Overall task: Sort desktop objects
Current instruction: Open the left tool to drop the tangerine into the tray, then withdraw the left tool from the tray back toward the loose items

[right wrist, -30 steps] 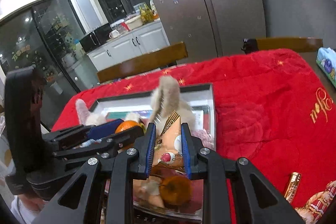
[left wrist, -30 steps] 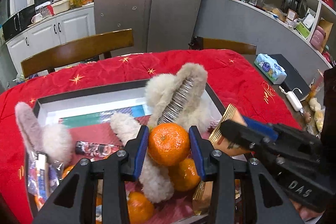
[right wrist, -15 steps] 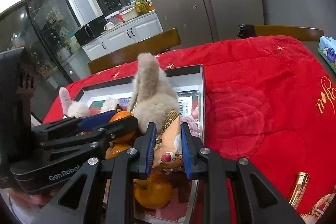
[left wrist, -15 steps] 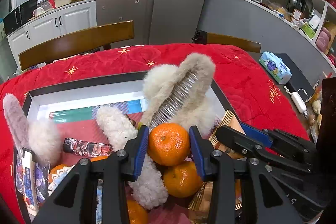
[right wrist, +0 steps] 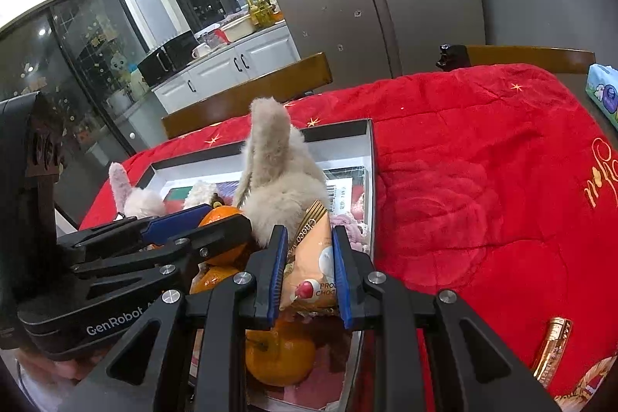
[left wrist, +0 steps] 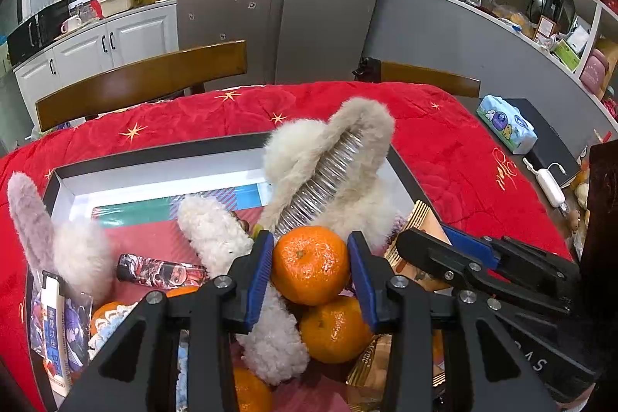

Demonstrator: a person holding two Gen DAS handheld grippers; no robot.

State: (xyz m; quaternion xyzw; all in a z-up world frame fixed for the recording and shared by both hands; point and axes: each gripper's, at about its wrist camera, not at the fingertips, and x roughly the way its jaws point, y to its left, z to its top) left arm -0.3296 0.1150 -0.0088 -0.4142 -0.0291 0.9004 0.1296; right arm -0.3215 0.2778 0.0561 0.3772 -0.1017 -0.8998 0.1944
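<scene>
While a mandarin (left wrist: 310, 264) sits pinched between the blue pads of the left tool (left wrist: 311, 271), it hangs just above another mandarin (left wrist: 335, 329) in the crowded black-rimmed tray (left wrist: 162, 151). Just beside it, the right tool (right wrist: 309, 267) is clamped on a chocolate snack packet (right wrist: 311, 257), held over the tray's near right corner. Fluffy hair claws (left wrist: 332, 165) stand behind both, with a small patterned tube (left wrist: 160, 271) lying to the left. Beneath the tray spreads a red cloth (right wrist: 483, 180) over the tabletop, where a tissue pack (left wrist: 506, 128) rests far right.
</scene>
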